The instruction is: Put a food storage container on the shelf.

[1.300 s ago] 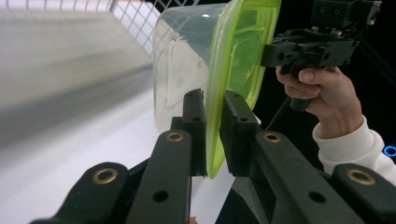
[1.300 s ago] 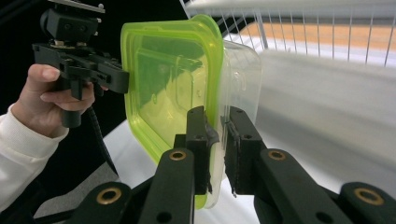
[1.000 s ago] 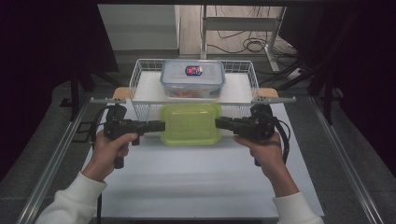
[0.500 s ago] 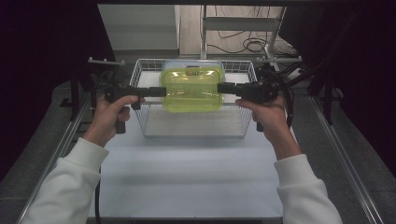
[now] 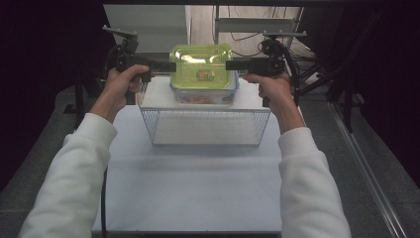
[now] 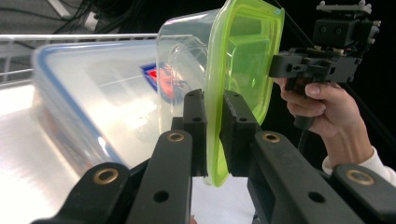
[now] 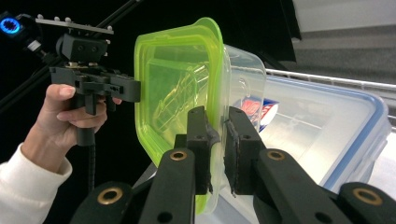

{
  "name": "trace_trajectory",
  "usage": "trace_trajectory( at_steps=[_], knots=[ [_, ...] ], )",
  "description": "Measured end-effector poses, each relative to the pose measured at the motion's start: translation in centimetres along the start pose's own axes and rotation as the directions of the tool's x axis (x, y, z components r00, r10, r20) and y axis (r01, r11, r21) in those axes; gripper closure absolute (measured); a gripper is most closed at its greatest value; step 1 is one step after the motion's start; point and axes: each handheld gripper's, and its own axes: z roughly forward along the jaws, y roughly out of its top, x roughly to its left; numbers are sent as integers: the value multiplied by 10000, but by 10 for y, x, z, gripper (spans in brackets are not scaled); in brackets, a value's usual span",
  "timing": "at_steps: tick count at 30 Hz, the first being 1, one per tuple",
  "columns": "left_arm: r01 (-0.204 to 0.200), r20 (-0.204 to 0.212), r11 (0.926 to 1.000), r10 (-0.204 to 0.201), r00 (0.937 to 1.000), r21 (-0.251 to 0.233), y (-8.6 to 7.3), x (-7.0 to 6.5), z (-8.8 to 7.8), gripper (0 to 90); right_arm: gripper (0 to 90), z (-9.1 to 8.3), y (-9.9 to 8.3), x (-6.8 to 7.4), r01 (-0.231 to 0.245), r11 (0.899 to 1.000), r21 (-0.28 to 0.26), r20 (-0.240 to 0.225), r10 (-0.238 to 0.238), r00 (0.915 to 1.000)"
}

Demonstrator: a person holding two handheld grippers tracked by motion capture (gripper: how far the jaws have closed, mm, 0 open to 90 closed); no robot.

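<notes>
At upper centre, both grippers, left gripper and right gripper, fingers clamped on the green-lidded container, have lifted it above the blue-lidded box, ready for stacking.

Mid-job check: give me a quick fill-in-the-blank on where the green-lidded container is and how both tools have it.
The left tool is shut on the container's ____ lid.
The right tool grips the lid's ____ edge.
The container is held above a box with a ____ rim.
That box sits in a ____ basket.

Missing words: green; opposite; blue; wire

overhead forward view, two close tongs views
</notes>
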Motion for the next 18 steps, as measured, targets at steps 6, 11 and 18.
trace_trajectory(
  at_steps=[6, 11, 18],
  knots=[
    [867, 240, 9955, -859, 9960, -380, 7, 21, 10, 815, 802, 10, 3, -17, -894, 9959, -131, 4, 894, 9960],
    [1674, 439, 9847, -1653, 9853, -486, 10, 27, 14, 812, 785, 14, 6, -29, -1594, 9872, -99, -138, 1593, 9871],
    [2137, 522, 9742, -2102, 9763, -732, 11, 36, 19, 783, 756, 22, 6, -41, -2436, 9691, -383, -154, 2432, 9699]
  ],
)
